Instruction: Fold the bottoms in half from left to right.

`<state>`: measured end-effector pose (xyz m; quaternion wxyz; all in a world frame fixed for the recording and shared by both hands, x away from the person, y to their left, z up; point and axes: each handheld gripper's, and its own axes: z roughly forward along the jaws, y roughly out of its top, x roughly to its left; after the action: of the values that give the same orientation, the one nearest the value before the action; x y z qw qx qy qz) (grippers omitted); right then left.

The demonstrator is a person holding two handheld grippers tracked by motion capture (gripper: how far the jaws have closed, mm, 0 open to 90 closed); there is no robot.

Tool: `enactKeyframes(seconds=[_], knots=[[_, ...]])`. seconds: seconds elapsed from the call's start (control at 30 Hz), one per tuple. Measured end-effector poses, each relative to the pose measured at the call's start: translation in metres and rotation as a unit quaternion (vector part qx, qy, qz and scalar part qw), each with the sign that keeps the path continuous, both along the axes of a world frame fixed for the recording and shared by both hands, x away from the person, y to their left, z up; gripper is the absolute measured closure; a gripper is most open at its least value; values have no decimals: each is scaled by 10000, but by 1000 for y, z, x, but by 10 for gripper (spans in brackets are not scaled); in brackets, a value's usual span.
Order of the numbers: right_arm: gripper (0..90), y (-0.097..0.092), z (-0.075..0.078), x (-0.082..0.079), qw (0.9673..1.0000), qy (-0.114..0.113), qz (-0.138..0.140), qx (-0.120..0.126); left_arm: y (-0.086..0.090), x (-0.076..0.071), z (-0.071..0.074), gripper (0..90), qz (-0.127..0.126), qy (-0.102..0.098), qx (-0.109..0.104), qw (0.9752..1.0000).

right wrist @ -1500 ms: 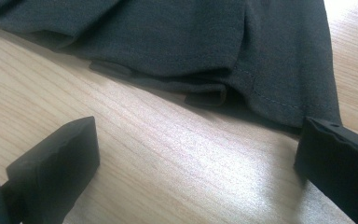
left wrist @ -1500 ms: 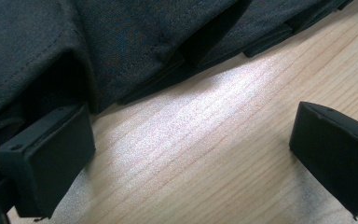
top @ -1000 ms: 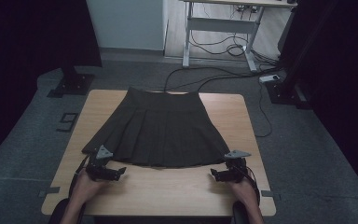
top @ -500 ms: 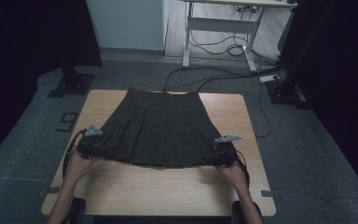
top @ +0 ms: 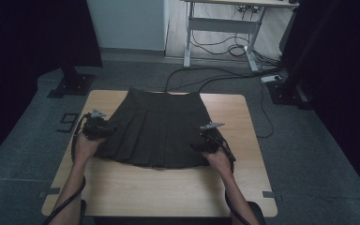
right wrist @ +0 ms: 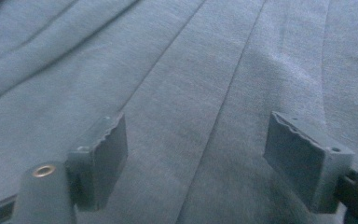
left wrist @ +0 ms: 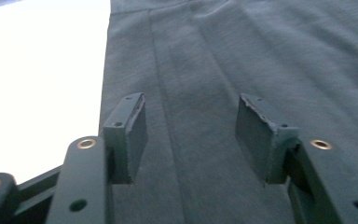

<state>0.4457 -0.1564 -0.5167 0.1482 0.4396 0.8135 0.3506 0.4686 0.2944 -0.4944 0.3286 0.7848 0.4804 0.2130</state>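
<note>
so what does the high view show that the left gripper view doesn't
High view alone: the whole dark pleated skirt on the wooden table, both forearms, the right claw at its right edge, the floor and cables. Left gripper view alone: the left claw close up, jaws apart, having just been closing, pleats between them. Both: skirt, pale table, left claw.

Skirt point(top: 161, 133) – dark grey-green, pleated w/ vertical folds. Table point(top: 168, 192) under it – light wood. Both grippers' jaws black. Floor point(top: 309, 154) round the table – grey carpet.
</note>
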Motion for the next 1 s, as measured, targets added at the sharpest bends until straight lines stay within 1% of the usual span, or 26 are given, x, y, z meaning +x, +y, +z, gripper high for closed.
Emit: enactKeyframes(seconds=[0.13, 0.2, 0.23, 0.3, 0.33, 0.37, 0.43, 0.57, 0.67, 0.73, 0.83, 1.0], knots=[[288, 2, -12, 7, 9999, 69, -114, -103, -2, 15, -19, 508, 156, 111, 199, 9996], [311, 1, -18, 8, 9997, 140, -144, -171, -4, 19, -27, 524, 170, 137, 325, 9992], [313, 1, -21, 8, 9996, 141, -149, -204, -4, 21, -31, 528, 173, 166, 374, 9990], [331, 0, -23, 7, 9996, 65, -170, -228, -7, 23, -38, 528, 112, 267, 503, 9983], [340, 1, -23, 6, 9995, 65, -190, -257, -8, 23, -40, 529, 85, 210, 443, 9988], [349, 1, -22, 6, 9993, 63, -183, -316, -8, 23, -40, 537, 110, 245, 364, 9990], [364, 1, -22, 4, 9992, 61, -217, -345, -10, 22, -40, 559, 122, 274, 342, 9990], [399, -2, -23, 0, 9992, 33, -288, -287, -14, 15, -40, 590, 91, 290, 312, 9991], [408, -8, -23, -5, 9992, 23, -306, -267, -18, 8, -41, 595, 22, 290, 268, 9992], [412, -13, -23, -8, 9991, 58, -304, -276, -22, 1, -40, 594, -70, 333, 233, 9991], [417, -23, -22, -14, 9991, 90, -285, -289, -30, -10, -39, 593, -225, 384, 249, 9987], [418, -43, -22, -25, 9989, 114, -356, -291, -49, -37, -38, 586, -621, 468, 339, 9964]])
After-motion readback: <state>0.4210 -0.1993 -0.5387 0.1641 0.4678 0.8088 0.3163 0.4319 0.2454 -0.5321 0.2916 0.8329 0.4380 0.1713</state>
